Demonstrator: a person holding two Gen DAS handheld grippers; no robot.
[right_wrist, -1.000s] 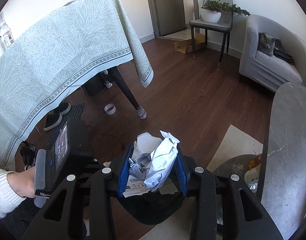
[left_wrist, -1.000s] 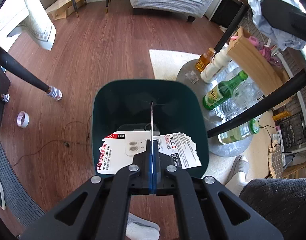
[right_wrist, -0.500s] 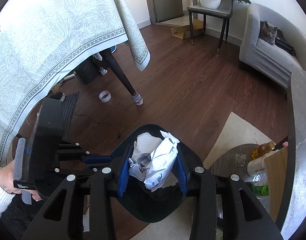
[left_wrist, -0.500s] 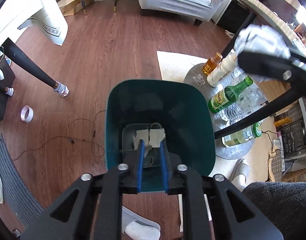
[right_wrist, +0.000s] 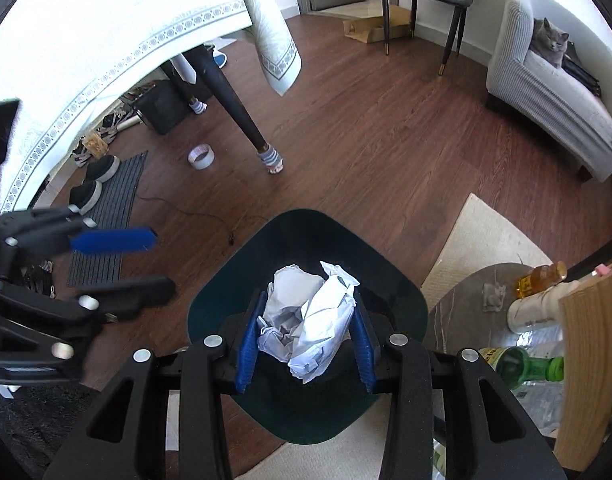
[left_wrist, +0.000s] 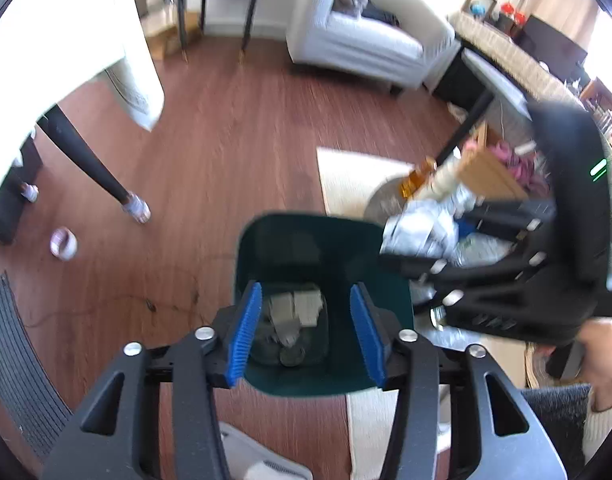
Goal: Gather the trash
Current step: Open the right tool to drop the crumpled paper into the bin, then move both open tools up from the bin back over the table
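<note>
A dark green bin stands on the wooden floor. In the left wrist view my left gripper hangs above it, its blue-padded jaws opening with nothing between them. Paper scraps lie at the bin's bottom. My right gripper is shut on a crumpled white paper wad right over the bin's mouth. The left wrist view shows that gripper coming in from the right with the wad. My left gripper shows at the left of the right wrist view.
Bottles and a wooden board crowd a low round stone table at the right. A clothed table's leg, a tape roll, a cable, shoes on a mat lie left. A sofa with a grey cat stands behind.
My left gripper let go of the printed card, which dropped into the bin, then opened and rose. My right gripper came down over the bin with the paper wad.
</note>
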